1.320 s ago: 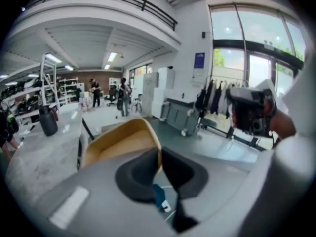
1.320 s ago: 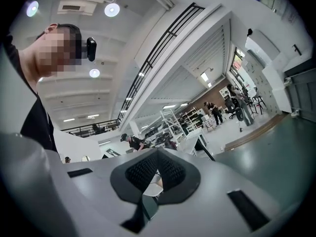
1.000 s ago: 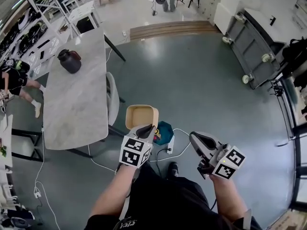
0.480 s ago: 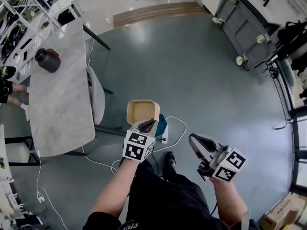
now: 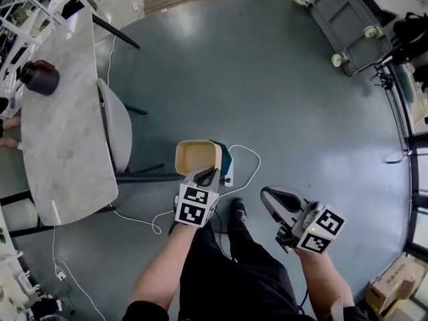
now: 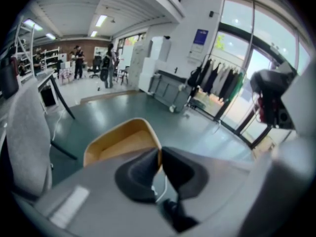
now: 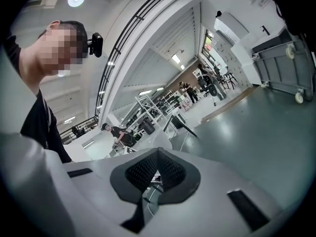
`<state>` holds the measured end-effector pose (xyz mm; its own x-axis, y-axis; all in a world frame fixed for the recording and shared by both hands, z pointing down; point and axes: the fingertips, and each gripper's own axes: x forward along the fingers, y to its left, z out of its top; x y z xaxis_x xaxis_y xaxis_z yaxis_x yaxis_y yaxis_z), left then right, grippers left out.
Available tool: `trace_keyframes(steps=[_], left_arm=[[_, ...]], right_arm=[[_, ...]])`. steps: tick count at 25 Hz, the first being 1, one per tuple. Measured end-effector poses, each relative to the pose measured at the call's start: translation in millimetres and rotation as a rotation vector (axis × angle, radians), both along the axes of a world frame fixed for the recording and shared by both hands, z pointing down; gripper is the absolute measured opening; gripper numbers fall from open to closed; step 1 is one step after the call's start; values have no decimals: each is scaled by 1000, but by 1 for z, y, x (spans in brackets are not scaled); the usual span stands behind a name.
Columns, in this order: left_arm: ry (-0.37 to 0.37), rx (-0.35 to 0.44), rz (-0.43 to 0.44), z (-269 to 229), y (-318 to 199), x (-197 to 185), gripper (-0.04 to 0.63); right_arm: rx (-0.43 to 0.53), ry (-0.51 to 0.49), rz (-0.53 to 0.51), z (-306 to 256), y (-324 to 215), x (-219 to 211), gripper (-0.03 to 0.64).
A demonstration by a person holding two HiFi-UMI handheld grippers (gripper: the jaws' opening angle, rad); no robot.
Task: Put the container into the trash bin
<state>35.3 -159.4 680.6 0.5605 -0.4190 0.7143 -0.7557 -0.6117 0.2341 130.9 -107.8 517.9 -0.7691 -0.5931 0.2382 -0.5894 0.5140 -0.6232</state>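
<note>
A tan, shallow rounded-square container [image 5: 198, 158] hangs over the floor, and my left gripper [image 5: 206, 174] is shut on its near rim. In the left gripper view the rim of the container [image 6: 121, 142] sits pinched between the dark pads of the left gripper [image 6: 159, 154]. A teal trash bin [image 5: 225, 161] stands on the floor just right of and below the container, partly covered by it. My right gripper [image 5: 271, 196] is held out to the right, shut and empty. In its own view, the right gripper [image 7: 157, 157] has its pads meeting at the tips.
A marble table [image 5: 60, 139] with a dark jug [image 5: 39, 77] stands at the left, and a grey chair [image 5: 117, 136] beside it. A white power strip [image 5: 229, 178] and cables lie by the bin. A wheeled cart [image 5: 348, 25] is at the far right, cardboard boxes [image 5: 394, 293] at the bottom right.
Both grippers have come down toward the floor. The container, still held, has sunk closer to the teal bin and now overlaps it in the head view.
</note>
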Motion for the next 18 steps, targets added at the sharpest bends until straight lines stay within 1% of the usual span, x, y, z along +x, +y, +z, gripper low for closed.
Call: trace_keyframes(steps=[3,7,10,13,16,18], left_arm=[[-44,-14,38,32,6,-2,34],[-56,-33,78,69,7,-2,34],[-84,-53,109,101,11,0,34],[-112,-58,134,137,8,2,34],[-118,-77,156,172,4,3,34],[-114,-89,152,190,0,6,34]], right_arm=[[-22,-5,-17,21,-2,-10,-6],[-34,-15,-34,43,-8,-21,-6],[-45,1,-26,65,-12,-12,-6],[-63,16,8,87,-22,4,-6],[-82,8,31,110,-26,8,-6],[-99,4,23,126,-27,8,-6]])
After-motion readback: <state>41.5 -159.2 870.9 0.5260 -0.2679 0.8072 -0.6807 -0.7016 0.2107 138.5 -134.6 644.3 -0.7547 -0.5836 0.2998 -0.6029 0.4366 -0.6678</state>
